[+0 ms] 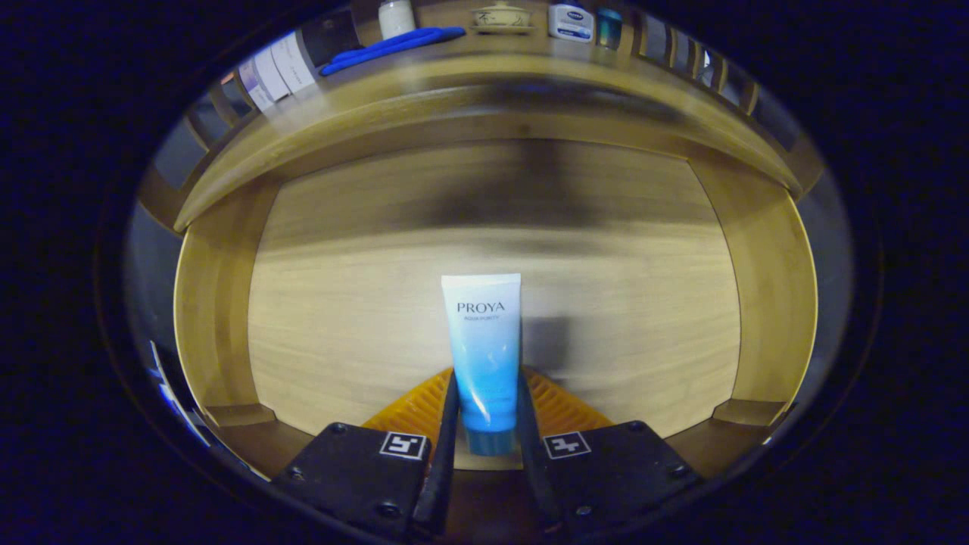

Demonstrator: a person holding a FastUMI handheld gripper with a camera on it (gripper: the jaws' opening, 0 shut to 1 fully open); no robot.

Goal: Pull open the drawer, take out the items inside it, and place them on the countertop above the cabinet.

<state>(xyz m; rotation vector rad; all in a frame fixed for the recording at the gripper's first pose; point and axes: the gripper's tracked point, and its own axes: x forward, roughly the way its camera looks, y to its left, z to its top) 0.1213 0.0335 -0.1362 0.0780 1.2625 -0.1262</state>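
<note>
Dim, warm light; edges bowed, perhaps motion-blurred.

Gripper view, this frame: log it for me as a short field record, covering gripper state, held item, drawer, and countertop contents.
gripper: shut on tube
tube: blue-and-white, cap end between the fingers, over the drawer floor
drawer: open, wooden
countertop: beyond the drawer; holds a blue object, white bottle, lidded pot, white-and-blue container, teal jar
task stage: tube gripped, not yet on the countertop

Tube (pixel 483 356), clamped between both fingers of the tool (pixel 484 424): white fading to blue; drawer (pixel 341 318): pale wood grain; items on the table (pixel 484 76): blue, white, cream.
</note>
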